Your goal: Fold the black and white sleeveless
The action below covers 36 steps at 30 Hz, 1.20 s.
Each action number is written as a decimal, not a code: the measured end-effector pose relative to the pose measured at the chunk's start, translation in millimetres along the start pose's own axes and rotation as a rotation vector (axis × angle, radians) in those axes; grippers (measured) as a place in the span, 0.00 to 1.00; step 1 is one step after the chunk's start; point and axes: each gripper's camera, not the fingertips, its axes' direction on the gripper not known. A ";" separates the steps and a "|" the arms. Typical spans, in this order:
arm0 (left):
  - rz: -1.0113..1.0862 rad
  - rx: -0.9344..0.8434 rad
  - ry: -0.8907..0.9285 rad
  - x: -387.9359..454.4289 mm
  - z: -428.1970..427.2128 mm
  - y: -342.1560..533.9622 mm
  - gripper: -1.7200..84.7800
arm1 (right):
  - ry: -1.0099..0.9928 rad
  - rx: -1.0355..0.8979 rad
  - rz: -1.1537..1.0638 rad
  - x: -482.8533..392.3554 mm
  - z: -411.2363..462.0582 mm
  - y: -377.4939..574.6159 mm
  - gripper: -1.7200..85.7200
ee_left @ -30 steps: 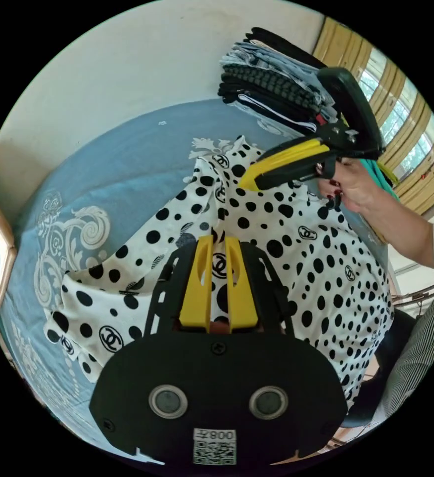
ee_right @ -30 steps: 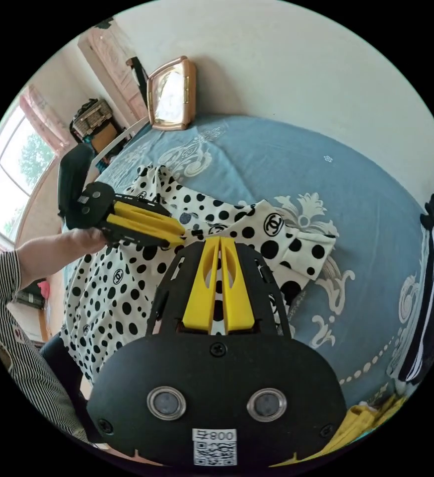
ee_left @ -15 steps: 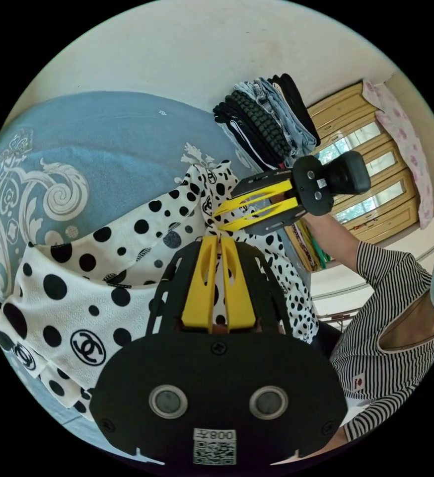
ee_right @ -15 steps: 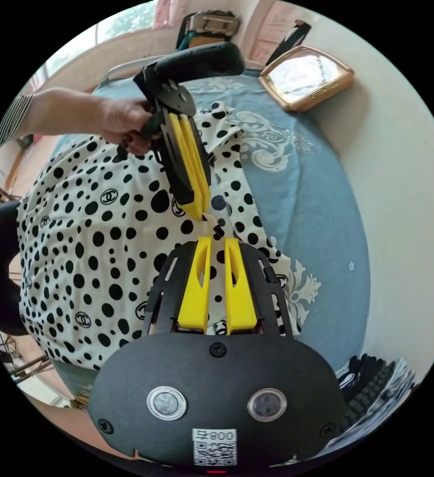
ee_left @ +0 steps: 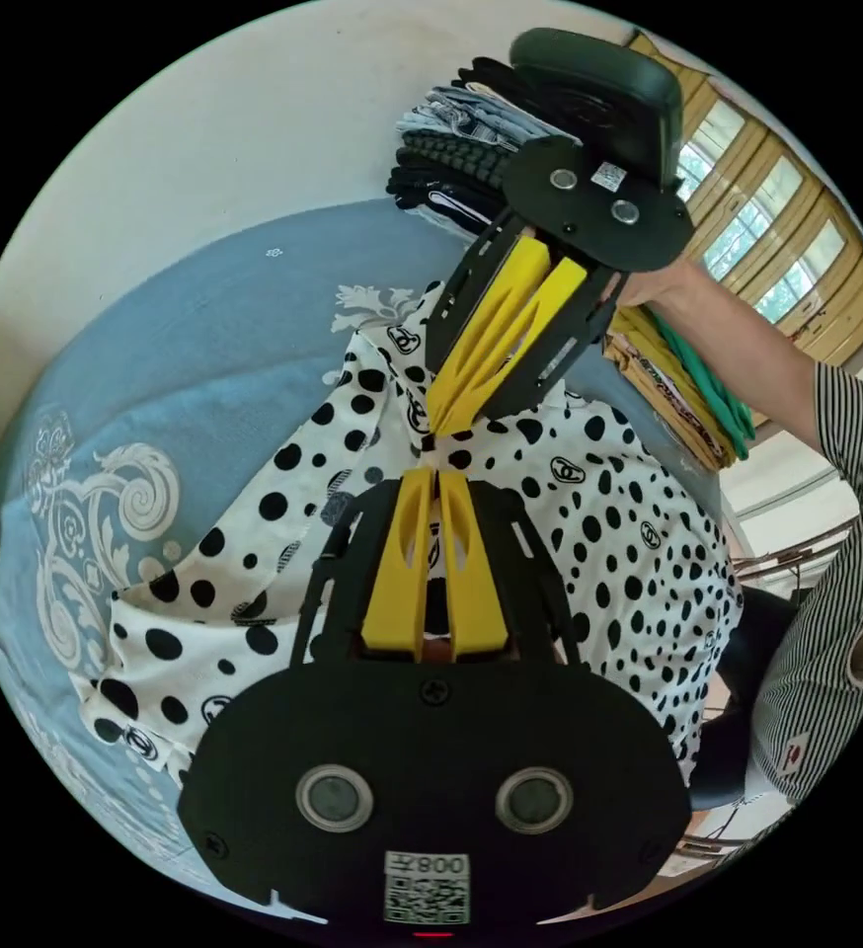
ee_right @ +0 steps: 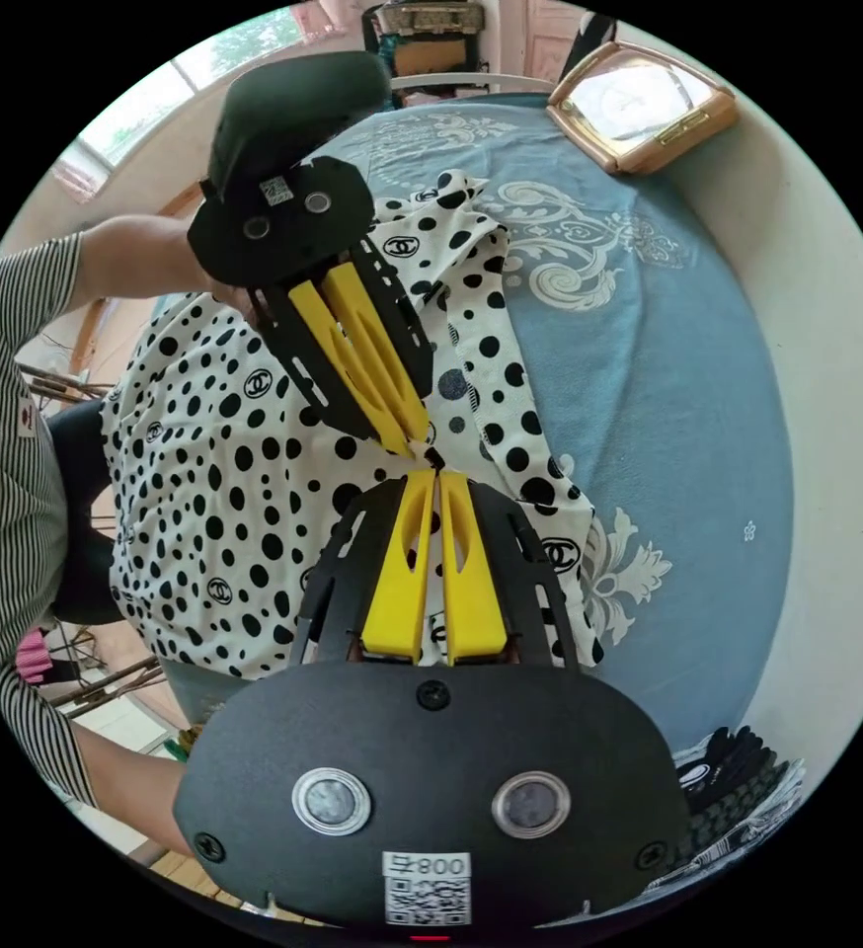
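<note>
Half a second back my right gripper (ee_right: 436, 474) had its jaws parted; now I see them drawn together on a bunched edge of the black and white sleeveless (ee_left: 609, 513), tip to tip with my left gripper (ee_left: 435, 472), which was already clamped on the same gather and stays so. In the left gripper view the right gripper has swung from lying sideways to pointing down toward me from above. In the right gripper view the left gripper comes in from the upper left, angled down, with the person's striped sleeve (ee_right: 12, 326) and forearm behind it. The garment lies spread on the blue bed cover (ee_right: 668, 395), its pinched fold raised at the middle and the rest draping toward the person's side of the bed. A stack of folded clothes (ee_left: 451, 148) sits against the wall beyond the garment, partly hidden by the right gripper's body. A gold-framed mirror (ee_right: 639, 104) rests at the far end of the bed, well apart from the garment.
</note>
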 end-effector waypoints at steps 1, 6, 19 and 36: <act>-0.010 0.007 0.026 -4.3 -0.1 0.0 0.04 | -0.008 0.005 0.013 3.3 -0.6 -0.7 0.02; -0.248 0.108 0.345 -70.5 1.7 12.5 0.03 | 0.037 0.174 0.227 28.6 -14.3 11.1 0.02; -0.410 0.079 0.517 -125.1 5.6 28.4 0.06 | -0.024 0.252 0.464 55.3 19.1 15.7 0.02; -0.312 0.104 0.359 -114.9 -31.2 9.2 0.03 | 0.142 0.238 0.224 30.4 6.6 -14.6 0.04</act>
